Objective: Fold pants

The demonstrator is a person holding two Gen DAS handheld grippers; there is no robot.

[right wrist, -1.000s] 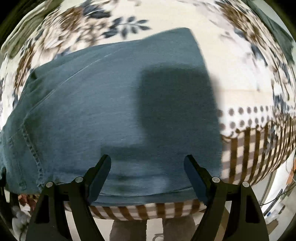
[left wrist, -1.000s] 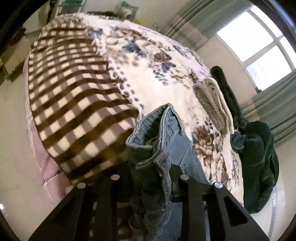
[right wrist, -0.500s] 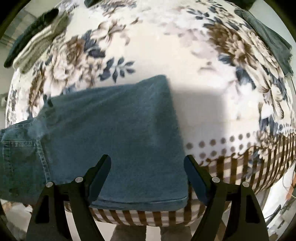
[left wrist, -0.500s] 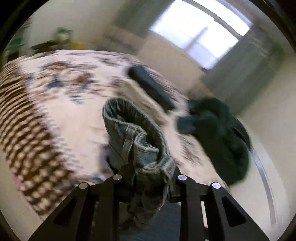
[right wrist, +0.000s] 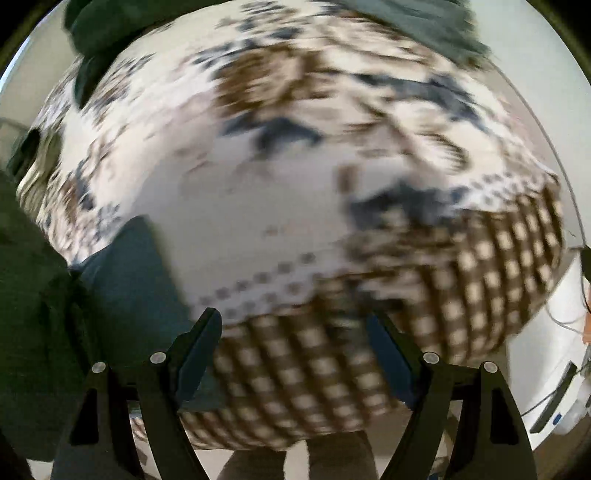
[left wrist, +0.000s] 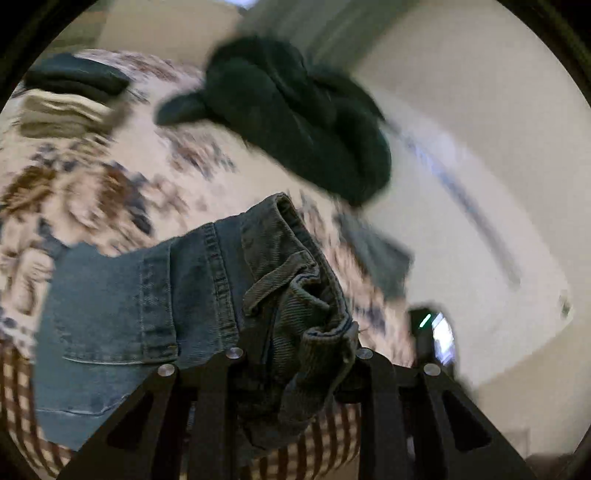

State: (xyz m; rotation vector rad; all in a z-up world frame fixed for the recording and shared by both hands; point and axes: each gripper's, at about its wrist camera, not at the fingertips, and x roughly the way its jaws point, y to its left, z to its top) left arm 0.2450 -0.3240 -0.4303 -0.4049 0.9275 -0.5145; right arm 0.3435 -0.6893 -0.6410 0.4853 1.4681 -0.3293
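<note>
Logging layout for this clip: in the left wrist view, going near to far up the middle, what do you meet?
left gripper, shut on the jeans waistband → floral blanket → dark green garment → curtain.

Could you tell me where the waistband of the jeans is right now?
In the left wrist view the jeans' waistband is bunched low at centre, clamped in the left gripper, above the floral blanket and below the dark green garment.

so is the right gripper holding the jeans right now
No, the right gripper is open with only the bedspread between its fingers; the jeans lie off to its left.
</note>
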